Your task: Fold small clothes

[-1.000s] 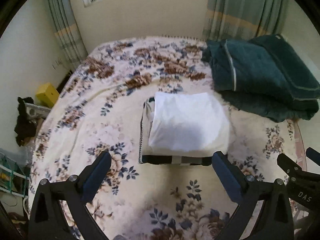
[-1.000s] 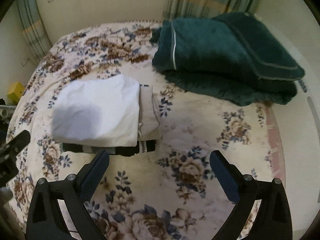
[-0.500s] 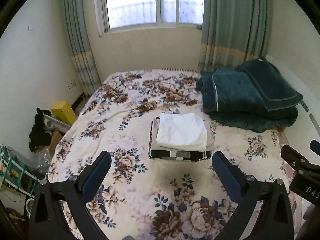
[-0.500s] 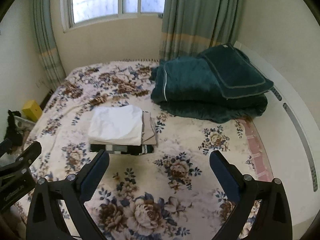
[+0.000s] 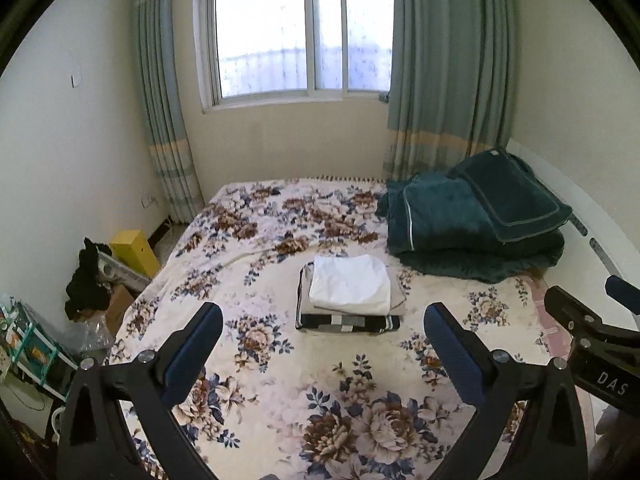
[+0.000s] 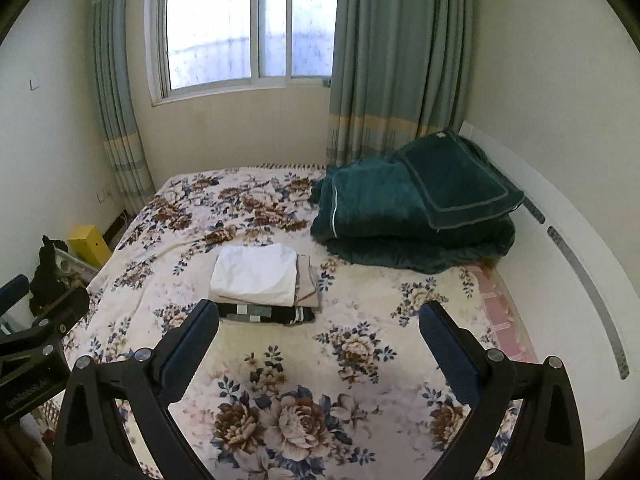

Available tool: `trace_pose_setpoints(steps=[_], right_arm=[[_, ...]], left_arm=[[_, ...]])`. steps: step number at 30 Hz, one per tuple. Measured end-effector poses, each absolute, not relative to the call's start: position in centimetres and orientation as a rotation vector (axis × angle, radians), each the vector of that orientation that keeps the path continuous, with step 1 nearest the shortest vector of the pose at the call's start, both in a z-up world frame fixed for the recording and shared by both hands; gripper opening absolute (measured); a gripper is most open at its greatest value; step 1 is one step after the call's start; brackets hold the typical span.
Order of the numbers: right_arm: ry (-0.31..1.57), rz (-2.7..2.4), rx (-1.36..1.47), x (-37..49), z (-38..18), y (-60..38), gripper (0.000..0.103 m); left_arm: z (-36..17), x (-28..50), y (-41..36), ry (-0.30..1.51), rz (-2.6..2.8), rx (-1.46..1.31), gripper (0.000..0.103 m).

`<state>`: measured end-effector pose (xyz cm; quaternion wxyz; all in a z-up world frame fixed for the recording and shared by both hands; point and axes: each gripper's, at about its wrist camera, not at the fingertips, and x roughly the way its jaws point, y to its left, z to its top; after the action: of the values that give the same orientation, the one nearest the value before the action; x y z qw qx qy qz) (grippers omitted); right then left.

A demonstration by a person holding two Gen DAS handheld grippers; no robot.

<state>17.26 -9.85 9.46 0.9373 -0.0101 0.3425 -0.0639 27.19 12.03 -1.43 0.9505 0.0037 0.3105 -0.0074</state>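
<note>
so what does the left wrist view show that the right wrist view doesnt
Only the left wrist view shows the teal rack and cardboard box on the floor at the left. Only the right wrist view shows the long run of white headboard. Both share the stack of folded clothes, the green blanket, the yellow box, the window, and open, empty jaws on each hand-held gripper.

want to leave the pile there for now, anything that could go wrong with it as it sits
The stack is uneven: the white garment on top sits to one side of the beige piece under it, and the striped piece sticks out at the bottom, so a nudge might slide the layers apart. It rests on the soft floral bedspread, which may give under it. Both the left gripper and right gripper are open and clear.
</note>
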Motion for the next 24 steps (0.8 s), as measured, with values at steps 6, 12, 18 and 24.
trace_pose_setpoints(steps=[6, 12, 18, 24], right_arm=[[0.661, -0.121, -0.022, 14.7, 11.6, -9.8, 0.102], [0.649, -0.121, -0.023, 14.1, 12.1, -10.1, 0.102], [0.648, -0.122, -0.023, 13.8, 12.4, -10.0, 0.102], [0.650, -0.113, -0.026, 13.4, 12.6, -9.9, 0.102]], left_arm=[[-0.5, 25.6, 12.0, 0.601, -0.024, 0.001, 0.103], [-0.4, 25.1, 12.0, 0.599, -0.025, -0.008, 0.103], [-0.2, 24.8, 12.0, 0.594, -0.015, -0.010, 0.103], [0.5, 24.2, 11.8, 0.581, 0.007, -0.011, 0.103]])
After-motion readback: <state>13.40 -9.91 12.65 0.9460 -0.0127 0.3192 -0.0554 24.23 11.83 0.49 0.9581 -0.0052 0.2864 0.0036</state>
